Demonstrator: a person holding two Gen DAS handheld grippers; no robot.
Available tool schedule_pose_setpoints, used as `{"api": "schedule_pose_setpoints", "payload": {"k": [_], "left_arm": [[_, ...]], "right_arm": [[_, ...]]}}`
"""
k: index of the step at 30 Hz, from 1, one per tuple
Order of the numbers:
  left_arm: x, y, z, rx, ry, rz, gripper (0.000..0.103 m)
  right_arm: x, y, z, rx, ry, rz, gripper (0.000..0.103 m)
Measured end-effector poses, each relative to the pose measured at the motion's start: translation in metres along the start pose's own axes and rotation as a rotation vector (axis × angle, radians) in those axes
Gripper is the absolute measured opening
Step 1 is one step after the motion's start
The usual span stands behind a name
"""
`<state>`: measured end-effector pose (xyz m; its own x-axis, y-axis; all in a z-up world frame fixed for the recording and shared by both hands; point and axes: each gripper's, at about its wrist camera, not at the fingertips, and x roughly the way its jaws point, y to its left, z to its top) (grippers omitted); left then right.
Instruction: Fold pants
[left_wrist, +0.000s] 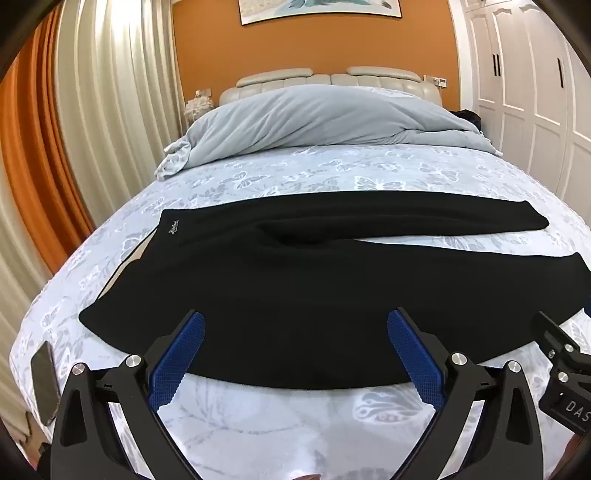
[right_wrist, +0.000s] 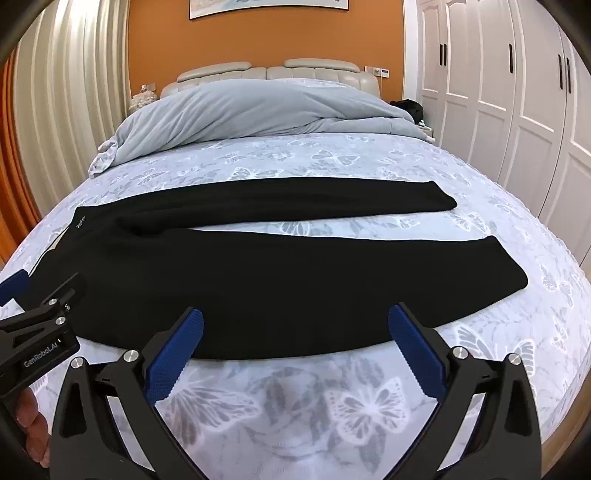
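Black pants (left_wrist: 295, 280) lie flat across the bed, waistband to the left, both legs stretched to the right with a strip of sheet between them. In the right wrist view the same pants (right_wrist: 258, 273) fill the middle. My left gripper (left_wrist: 295, 325) hovers open over the near edge of the pants, blue pads wide apart with nothing between them. My right gripper (right_wrist: 295, 321) is open too, over the near leg's front edge. The right gripper's body (left_wrist: 561, 362) shows at the left wrist view's right edge; the left gripper's body (right_wrist: 44, 325) shows at the right wrist view's left edge.
The bed sheet (left_wrist: 295, 424) has a grey butterfly print. A bunched grey duvet (left_wrist: 317, 118) lies at the head end. A phone (left_wrist: 44, 380) rests near the bed's left front corner. White wardrobes (right_wrist: 517, 110) stand on the right, curtains (left_wrist: 92, 110) on the left.
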<state>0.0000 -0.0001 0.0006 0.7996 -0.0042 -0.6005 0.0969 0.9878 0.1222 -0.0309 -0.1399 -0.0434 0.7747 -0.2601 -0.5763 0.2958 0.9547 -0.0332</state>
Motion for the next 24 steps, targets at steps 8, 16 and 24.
{"api": "schedule_pose_setpoints", "payload": {"k": [8, 16, 24], "left_arm": [[-0.008, 0.004, 0.004, -0.007, -0.021, -0.03, 0.098], [-0.009, 0.005, 0.004, -0.012, -0.025, -0.031, 0.098], [-0.007, 0.006, 0.002, -0.018, -0.025, -0.031, 0.098]], "right_arm": [[-0.004, 0.012, 0.004, 0.004, 0.008, -0.005, 0.098], [0.0, 0.008, 0.001, 0.005, 0.003, 0.01, 0.098], [0.001, 0.008, 0.001, 0.001, 0.001, 0.004, 0.098]]}}
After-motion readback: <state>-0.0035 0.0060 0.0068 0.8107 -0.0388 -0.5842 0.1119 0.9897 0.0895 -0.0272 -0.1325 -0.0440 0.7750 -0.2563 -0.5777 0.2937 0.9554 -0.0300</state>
